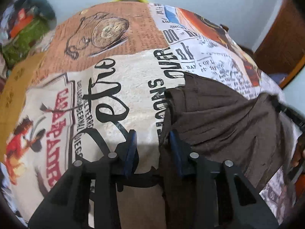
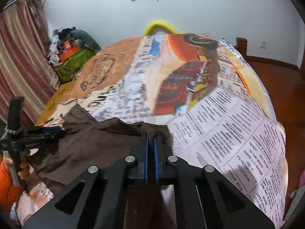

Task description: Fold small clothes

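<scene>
A dark brown garment [image 1: 219,114] lies crumpled on a bed, on a newspaper-print bedspread [image 1: 133,87]. In the left wrist view my left gripper [image 1: 152,133] stands open over the garment's left edge. That edge lies just inside the right blue pad [image 1: 176,150], and bare bedspread shows between the pads. In the right wrist view my right gripper [image 2: 151,133] is shut on a fold of the brown garment [image 2: 91,143] at its far edge, with brown cloth pinched between the blue pads. The left gripper [image 2: 57,129] shows there at the far left, held by a hand [image 2: 22,168].
The bedspread [image 2: 219,114] covers the whole bed. A green bag [image 2: 70,64] with piled clutter stands at the bed's far left by a pink curtain [image 2: 21,61]. A yellow arc [image 2: 160,25] rises behind the far edge. Wooden floor [image 2: 282,80] lies to the right.
</scene>
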`<move>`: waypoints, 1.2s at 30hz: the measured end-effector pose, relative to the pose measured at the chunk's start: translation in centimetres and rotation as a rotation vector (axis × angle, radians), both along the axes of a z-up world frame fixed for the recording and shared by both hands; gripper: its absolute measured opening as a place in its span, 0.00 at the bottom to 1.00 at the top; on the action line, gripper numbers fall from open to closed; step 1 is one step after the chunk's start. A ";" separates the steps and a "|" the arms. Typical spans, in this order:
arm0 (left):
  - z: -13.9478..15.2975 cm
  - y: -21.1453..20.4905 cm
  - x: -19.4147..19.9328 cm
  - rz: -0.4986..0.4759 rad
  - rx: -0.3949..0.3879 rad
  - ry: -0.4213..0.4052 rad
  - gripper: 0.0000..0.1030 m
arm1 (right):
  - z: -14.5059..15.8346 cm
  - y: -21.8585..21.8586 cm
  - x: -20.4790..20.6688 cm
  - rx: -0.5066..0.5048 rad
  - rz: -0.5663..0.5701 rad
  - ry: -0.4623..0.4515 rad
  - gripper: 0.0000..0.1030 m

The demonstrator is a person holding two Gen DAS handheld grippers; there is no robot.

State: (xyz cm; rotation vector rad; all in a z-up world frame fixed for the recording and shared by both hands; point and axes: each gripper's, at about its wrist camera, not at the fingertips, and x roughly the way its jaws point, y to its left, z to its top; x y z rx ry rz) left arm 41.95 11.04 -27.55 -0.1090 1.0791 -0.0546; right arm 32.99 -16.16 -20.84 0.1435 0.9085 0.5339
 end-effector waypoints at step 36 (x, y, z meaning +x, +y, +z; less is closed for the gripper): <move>-0.2 -2.3 -0.8 -0.112 -0.169 0.148 0.57 | -0.4 -0.9 -3.0 0.051 0.023 0.103 0.55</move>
